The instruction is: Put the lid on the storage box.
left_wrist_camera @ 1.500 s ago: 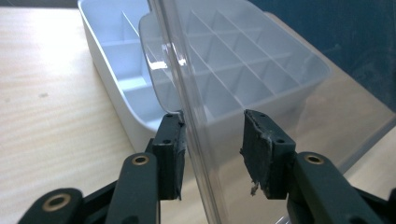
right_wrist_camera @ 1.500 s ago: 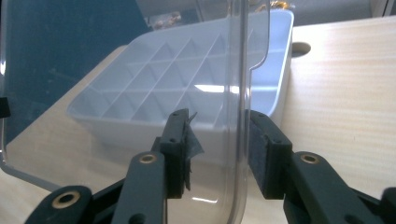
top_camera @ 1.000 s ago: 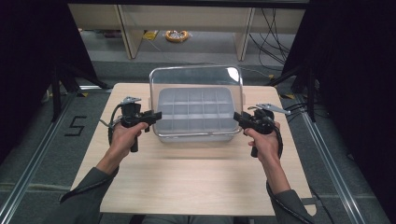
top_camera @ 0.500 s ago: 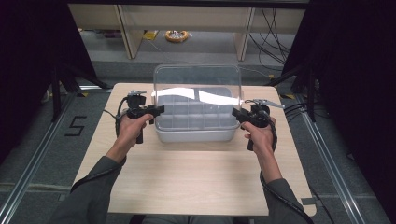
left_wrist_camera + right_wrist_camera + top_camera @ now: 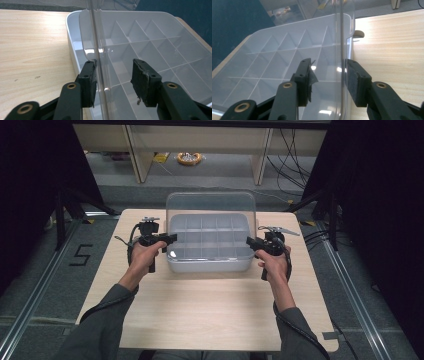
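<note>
A translucent grey compartment box (image 5: 207, 265) sits at the middle of the wooden table (image 5: 210, 315). Its clear lid (image 5: 210, 205) stands raised over it. My left gripper (image 5: 170, 238) is at the lid's left side and my right gripper (image 5: 250, 241) at its right side. In the left gripper view the lid edge (image 5: 96, 50) runs between the jaws of the open left gripper (image 5: 113, 80), against the left pad and clear of the other. In the right gripper view the lid edge (image 5: 341, 37) stands between the jaws of the right gripper (image 5: 328, 80); these jaws have just been opening and neither pad presses on it.
Bare tabletop lies in front of the box and on both sides. Beyond the far table edge are pale shelf legs (image 5: 134, 155) and a yellow coil (image 5: 189, 158) on the floor. Dark curtains flank the table, with cables (image 5: 310, 235) at the right.
Both hands have shifted a little farther from the person and inward along the box's sides. The lid now stands a bit lower and less tilted than a second ago.
</note>
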Demonstrator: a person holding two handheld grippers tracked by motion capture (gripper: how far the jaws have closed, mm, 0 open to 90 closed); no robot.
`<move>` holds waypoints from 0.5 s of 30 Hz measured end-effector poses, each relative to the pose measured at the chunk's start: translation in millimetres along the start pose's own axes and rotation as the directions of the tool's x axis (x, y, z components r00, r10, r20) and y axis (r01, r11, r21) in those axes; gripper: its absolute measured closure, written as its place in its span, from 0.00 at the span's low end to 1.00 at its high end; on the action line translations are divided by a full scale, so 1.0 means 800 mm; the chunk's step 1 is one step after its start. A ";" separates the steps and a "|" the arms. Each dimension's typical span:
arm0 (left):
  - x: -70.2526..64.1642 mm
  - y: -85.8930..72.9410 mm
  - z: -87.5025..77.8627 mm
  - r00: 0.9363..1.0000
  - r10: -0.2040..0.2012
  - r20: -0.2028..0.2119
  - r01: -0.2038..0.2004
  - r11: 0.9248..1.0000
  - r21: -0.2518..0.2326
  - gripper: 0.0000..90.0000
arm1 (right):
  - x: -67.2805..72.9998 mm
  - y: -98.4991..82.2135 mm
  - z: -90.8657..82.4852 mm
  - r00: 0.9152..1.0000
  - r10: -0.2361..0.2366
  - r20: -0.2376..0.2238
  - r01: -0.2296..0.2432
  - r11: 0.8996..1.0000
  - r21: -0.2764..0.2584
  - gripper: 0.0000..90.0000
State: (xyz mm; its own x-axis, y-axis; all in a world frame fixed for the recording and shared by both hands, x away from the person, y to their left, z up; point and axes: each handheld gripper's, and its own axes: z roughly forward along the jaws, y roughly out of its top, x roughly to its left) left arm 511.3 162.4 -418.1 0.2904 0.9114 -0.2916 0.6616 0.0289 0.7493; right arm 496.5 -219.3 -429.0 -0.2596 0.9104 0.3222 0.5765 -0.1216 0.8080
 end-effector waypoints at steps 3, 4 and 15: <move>0.004 0.000 0.004 0.999 0.031 0.019 -0.031 0.999 -0.013 0.61 | -0.002 -0.003 0.003 1.000 -0.003 0.008 0.003 1.000 0.000 0.65; 0.005 0.000 0.005 0.999 0.028 0.019 -0.027 1.000 -0.013 0.61 | -0.001 -0.003 0.003 1.000 0.012 0.009 -0.012 1.000 0.002 0.65; 0.011 -0.002 0.015 1.000 0.003 0.011 -0.003 1.000 0.004 0.60 | 0.002 -0.006 0.012 0.998 0.058 0.021 -0.058 0.998 0.019 0.64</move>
State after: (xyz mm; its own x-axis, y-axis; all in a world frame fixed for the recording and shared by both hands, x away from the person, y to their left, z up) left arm 520.9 165.6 -428.8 0.2998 0.9069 -0.2962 0.6636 0.0248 0.7476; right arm 500.8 -213.7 -437.4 -0.2096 0.9099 0.3579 0.6055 -0.1666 0.7782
